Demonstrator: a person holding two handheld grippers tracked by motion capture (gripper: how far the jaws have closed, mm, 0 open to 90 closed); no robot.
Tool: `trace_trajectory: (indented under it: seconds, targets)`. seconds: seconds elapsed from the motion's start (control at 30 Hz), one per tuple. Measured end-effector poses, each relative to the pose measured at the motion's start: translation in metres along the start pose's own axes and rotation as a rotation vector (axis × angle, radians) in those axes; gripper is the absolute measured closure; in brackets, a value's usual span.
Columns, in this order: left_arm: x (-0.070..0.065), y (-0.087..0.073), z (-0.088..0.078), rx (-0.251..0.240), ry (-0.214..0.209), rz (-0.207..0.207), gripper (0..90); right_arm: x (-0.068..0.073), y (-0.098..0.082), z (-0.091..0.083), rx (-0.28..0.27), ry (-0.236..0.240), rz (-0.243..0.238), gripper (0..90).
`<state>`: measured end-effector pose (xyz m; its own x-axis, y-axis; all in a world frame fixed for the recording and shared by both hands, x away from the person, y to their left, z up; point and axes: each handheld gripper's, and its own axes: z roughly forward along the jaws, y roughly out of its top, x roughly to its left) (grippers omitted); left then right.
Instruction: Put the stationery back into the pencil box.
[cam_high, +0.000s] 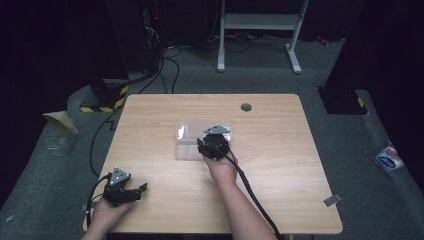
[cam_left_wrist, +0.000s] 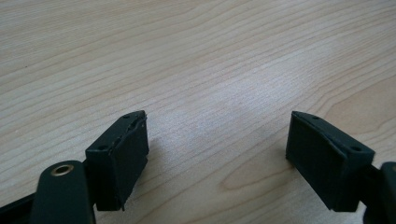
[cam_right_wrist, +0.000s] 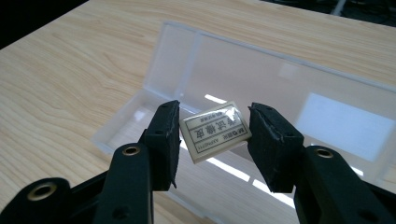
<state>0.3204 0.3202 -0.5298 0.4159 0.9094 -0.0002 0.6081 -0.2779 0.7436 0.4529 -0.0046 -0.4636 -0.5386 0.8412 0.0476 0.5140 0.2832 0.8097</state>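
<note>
From above, the right gripper (cam_high: 212, 145) hangs over the clear box (cam_high: 192, 141) mid-bench (cam_high: 280, 200); the left gripper (cam_high: 131, 192) rests near the front edge. Its own view shows jaws spread, empty. The right gripper view shows jaws pinching a small eraser (cam_right_wrist: 215, 130) by its ends; I think it could slip, missing the box.

Both grippers (cam_high: 141, 188) (cam_high: 201, 145) black, grey three-cornered plate on top, black cable trailing. Fingers (cam_right_wrist: 163, 140) blocky, brass-ringed screw holes behind. Forearms bare, no sleeves.

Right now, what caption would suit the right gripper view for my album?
Right tool pinching a small labelled eraser above an open clear plastic case on a wooden table.
</note>
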Motion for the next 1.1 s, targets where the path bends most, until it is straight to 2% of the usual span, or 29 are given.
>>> trace_trajectory:
  seconds: [0.2, 0.5, 0.57, 1.1]
  targets:
    - [0.000, 0.000, 0.000, 0.001, 0.000, 0.003, 21.1, 0.019, 0.002, 0.014, 0.018, 0.028, -0.027, 53.8]
    - [0.001, 0.000, 0.000, 0.002, -0.001, 0.008, 21.1, 0.038, 0.008, 0.030, 0.035, 0.049, -0.044, 53.8]
    - [0.001, 0.000, 0.000, 0.002, -0.001, 0.008, 21.0, 0.042, 0.008, 0.035, 0.039, 0.057, -0.060, 53.8]
    - [0.000, 0.000, 0.000, 0.003, -0.006, 0.006, 21.0, 0.060, 0.010, 0.060, 0.080, 0.084, -0.096, 53.6]
